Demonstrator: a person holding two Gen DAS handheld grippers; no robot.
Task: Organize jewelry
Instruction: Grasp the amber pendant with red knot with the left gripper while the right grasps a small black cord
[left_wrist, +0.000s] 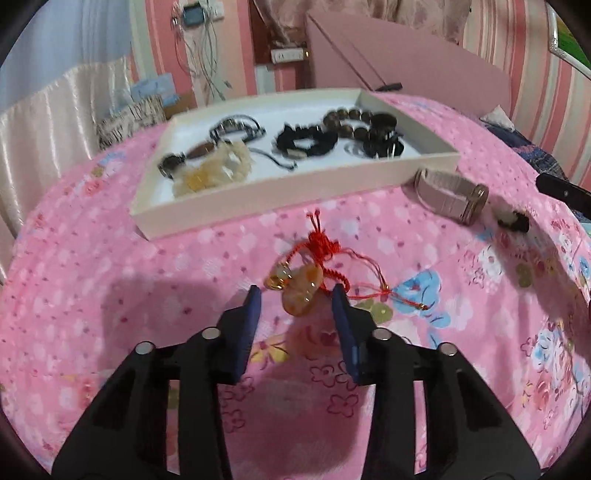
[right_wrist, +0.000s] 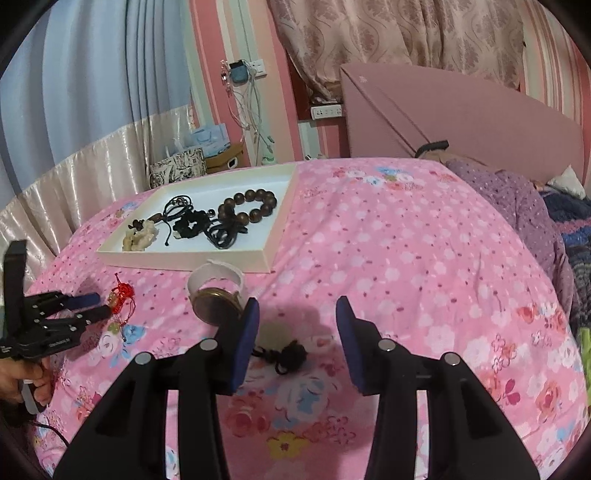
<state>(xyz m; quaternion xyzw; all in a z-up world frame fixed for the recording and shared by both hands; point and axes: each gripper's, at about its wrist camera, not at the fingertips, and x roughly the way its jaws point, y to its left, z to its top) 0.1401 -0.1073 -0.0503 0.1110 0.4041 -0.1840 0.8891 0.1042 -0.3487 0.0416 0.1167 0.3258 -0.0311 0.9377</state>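
Note:
An orange stone pendant on a red knotted cord (left_wrist: 301, 286) lies on the pink flowered bedspread (left_wrist: 110, 258). My left gripper (left_wrist: 297, 295) stands open around it, one blue pad on each side with small gaps showing. From the right wrist view the left gripper (right_wrist: 99, 304) has the pendant (right_wrist: 120, 297) at its tips. My right gripper (right_wrist: 297, 314) is open over a small black tassel piece (right_wrist: 290, 354) that lies between its fingers. A watch with a pale strap (right_wrist: 216, 297) sits just left of them. The white tray (left_wrist: 295, 192) holds a dark bead bracelet (left_wrist: 354, 118) and several black cord pieces.
The watch (left_wrist: 450, 195) and the black tassel piece (left_wrist: 513, 221) lie right of the tray's front corner. A purple blanket (right_wrist: 517, 206) is heaped at the bed's right side. A pink board (right_wrist: 461, 118) leans behind it. A person's hand (right_wrist: 22, 380) holds the left gripper.

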